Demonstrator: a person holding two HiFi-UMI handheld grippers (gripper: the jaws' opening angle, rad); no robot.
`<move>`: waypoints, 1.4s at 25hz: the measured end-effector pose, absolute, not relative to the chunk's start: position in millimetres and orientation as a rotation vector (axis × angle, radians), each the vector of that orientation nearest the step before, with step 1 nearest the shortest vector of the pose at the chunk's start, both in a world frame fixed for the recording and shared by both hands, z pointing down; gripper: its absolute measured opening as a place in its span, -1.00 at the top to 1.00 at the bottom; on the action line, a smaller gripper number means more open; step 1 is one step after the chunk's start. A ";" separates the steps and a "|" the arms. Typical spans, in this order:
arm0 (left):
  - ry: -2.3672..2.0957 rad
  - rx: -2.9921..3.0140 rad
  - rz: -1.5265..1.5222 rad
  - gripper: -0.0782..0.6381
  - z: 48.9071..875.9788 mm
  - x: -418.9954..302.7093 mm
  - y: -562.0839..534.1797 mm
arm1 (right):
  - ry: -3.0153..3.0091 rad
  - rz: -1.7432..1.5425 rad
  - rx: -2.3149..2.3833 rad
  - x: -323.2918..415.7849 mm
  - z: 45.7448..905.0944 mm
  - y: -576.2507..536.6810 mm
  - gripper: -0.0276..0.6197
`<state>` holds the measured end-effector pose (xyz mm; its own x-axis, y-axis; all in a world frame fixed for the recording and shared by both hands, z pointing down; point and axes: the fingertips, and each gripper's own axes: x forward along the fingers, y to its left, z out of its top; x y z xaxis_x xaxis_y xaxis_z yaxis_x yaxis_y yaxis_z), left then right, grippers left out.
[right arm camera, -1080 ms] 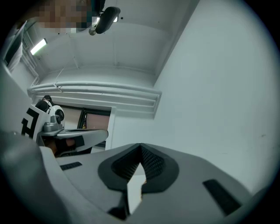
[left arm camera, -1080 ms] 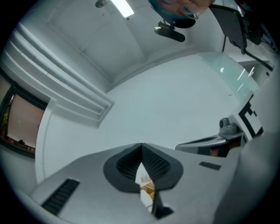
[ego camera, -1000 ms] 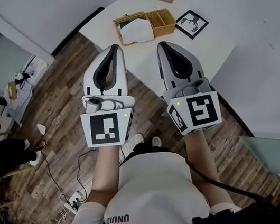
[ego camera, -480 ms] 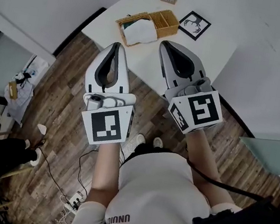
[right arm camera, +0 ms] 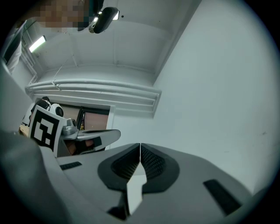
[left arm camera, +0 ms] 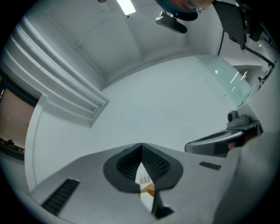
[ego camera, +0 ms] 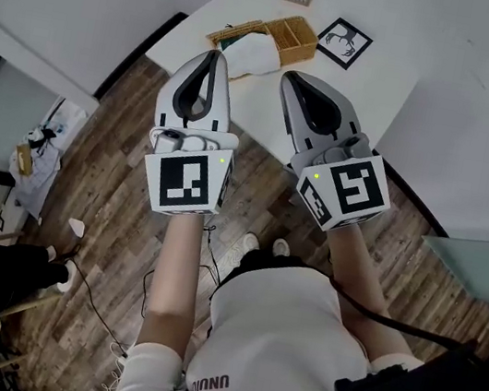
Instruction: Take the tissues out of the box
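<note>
Left gripper (ego camera: 215,55) and right gripper (ego camera: 289,78) are both closed tip to tip and empty, on the near side of the box (ego camera: 296,38). Tissues (ego camera: 255,54) mound in the box's left half. They are likely soft, light and easily torn, so pinch the topmost fold.

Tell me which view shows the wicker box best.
The head view: the wicker box sits on the white table with white tissue in it, partly behind the left gripper. The left gripper view shows only a sliver of it past the shut gripper; the right gripper view shows none.
</note>
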<state>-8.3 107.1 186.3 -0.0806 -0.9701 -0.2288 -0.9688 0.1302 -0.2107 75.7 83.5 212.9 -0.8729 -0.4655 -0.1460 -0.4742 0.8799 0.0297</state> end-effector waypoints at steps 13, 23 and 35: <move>2.059 -1.933 -0.002 0.75 188.6 -32.5 90.0 | 2.927 0.055 -0.812 63.1 226.3 77.7 0.85; 2.070 -1.968 -0.002 0.75 201.9 -48.6 88.2 | 2.921 0.034 -0.858 54.5 235.3 76.0 0.85; 2.080 -1.967 -0.030 0.75 213.9 -64.8 47.2 | 2.921 0.000 -0.860 38.2 244.6 21.7 0.85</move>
<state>-64.8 47.2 213.9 -0.0358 -0.9820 -0.1857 -0.9761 0.0742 -0.2042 38.2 21.7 244.6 -0.8360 -0.5408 -0.0924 -0.5408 0.8407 -0.0271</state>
